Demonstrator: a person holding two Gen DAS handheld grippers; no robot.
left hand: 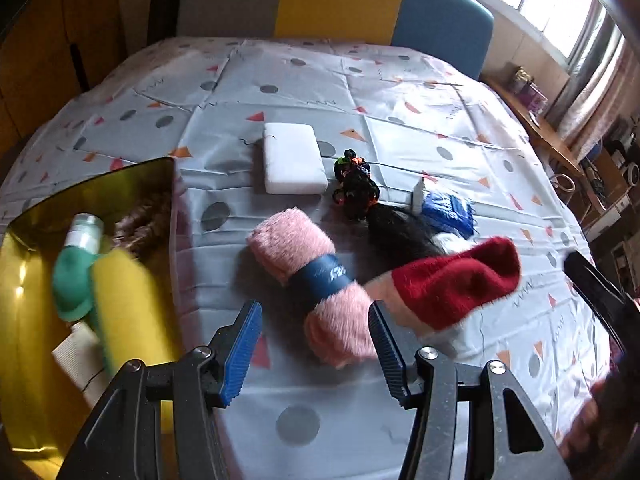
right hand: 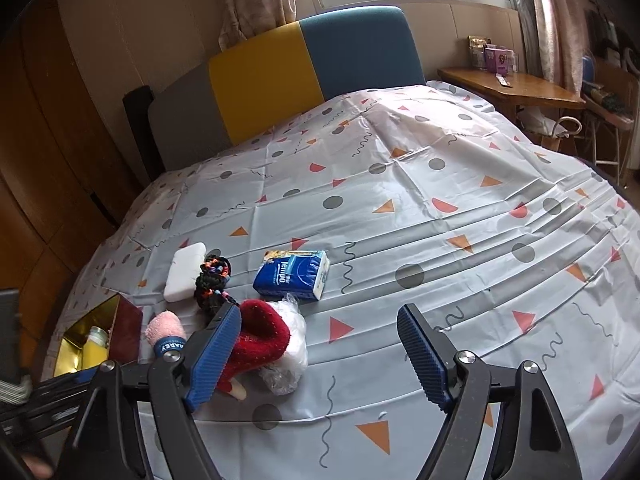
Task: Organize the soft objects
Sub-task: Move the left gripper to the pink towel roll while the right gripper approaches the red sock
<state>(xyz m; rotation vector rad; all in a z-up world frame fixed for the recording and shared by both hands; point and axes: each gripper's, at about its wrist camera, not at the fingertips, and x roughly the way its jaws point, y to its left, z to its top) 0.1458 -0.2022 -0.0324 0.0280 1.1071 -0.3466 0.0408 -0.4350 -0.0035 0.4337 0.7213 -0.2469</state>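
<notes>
- The left gripper [left hand: 316, 350] hovered with jaws released around the near end of the pink rolled towel [left hand: 308, 276], which lay on the bed [right hand: 440, 208].
- The right gripper [right hand: 320, 354] was spread wide, empty, beside the red sock [right hand: 260, 340].
- The gold box [left hand: 24, 280] sat left.

bed sheet [right hand: 400, 200]: pale grey, with grey dots, orange and red triangles, dark squiggles
fluffy rolled towel [left hand: 308, 280]: pink, navy band
fuzzy sock [left hand: 456, 280]: red, white cuff
foam block [left hand: 294, 158]: white
tissue pack [right hand: 292, 274]: blue and white
open box [left hand: 24, 320]: gold inside
headboard [right hand: 304, 64]: grey, yellow, blue panels
</notes>
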